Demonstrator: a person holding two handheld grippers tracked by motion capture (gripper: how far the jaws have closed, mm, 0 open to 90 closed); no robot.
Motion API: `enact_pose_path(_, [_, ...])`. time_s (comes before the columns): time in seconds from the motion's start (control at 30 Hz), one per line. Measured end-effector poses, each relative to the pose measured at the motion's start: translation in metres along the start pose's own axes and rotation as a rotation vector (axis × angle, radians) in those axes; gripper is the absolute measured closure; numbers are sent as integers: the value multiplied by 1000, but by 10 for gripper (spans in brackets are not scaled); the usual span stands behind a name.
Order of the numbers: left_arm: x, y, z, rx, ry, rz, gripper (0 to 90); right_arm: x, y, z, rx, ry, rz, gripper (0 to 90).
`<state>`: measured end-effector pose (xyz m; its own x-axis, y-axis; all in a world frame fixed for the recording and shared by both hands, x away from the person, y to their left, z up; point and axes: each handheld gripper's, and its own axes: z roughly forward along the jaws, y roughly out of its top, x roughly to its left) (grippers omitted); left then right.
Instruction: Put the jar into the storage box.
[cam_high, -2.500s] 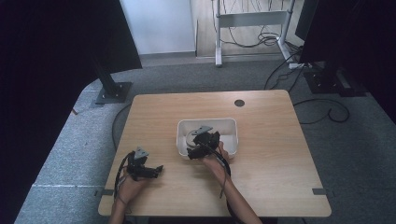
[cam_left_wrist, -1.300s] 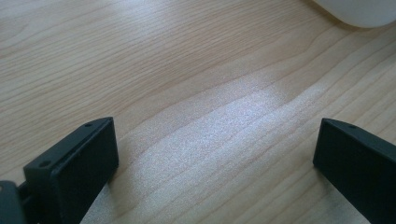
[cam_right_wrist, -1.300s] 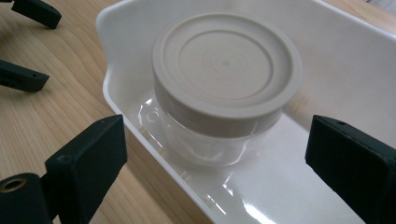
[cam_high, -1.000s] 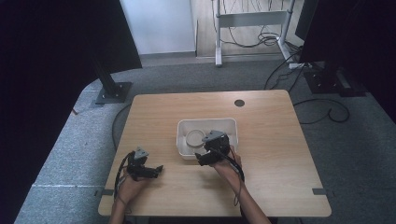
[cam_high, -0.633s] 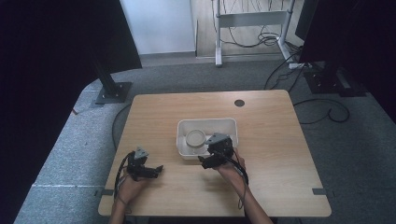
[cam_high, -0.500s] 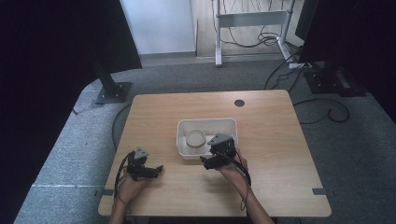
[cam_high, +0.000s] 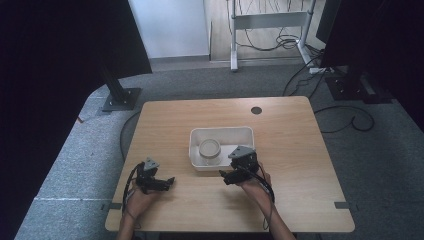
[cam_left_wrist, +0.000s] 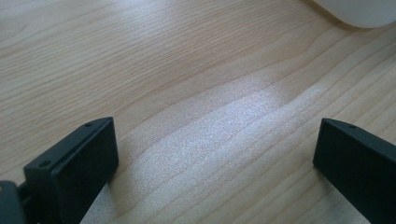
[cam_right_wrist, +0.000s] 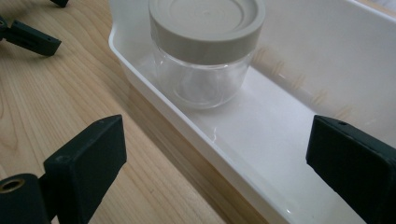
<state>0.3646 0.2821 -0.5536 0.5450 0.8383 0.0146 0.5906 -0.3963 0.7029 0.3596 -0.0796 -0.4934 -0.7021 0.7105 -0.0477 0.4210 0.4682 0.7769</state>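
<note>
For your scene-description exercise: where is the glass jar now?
The glass jar stands upright in the white tray at mid-table in the high view, towards its left end, just ahead of the right claw.

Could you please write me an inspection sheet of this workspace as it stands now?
Surface: wooden table, round grommet hole near the far edge.
Job's things: white tray mid-table; clear glass jar with grey lid stands upright inside.
Clutter: nothing seen.
Grippers: left gripper open and empty over bare wood; right gripper open and empty at the tray's near rim.
Cables: one trails from each gripper; more lie on the floor behind.
Surroundings: grey carpet, dark panels, white frame at the back.
</note>
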Motion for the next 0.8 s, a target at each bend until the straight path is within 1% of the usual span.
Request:
enact_pose_path(0.5, [0,0,0,0,1,-1,0,-5,-14,-13,-2,-11,22,47])
enact_pose_path(0.8, [0,0,0,0,1,-1,0,-10,-26,-27,-16,-28,34,49])
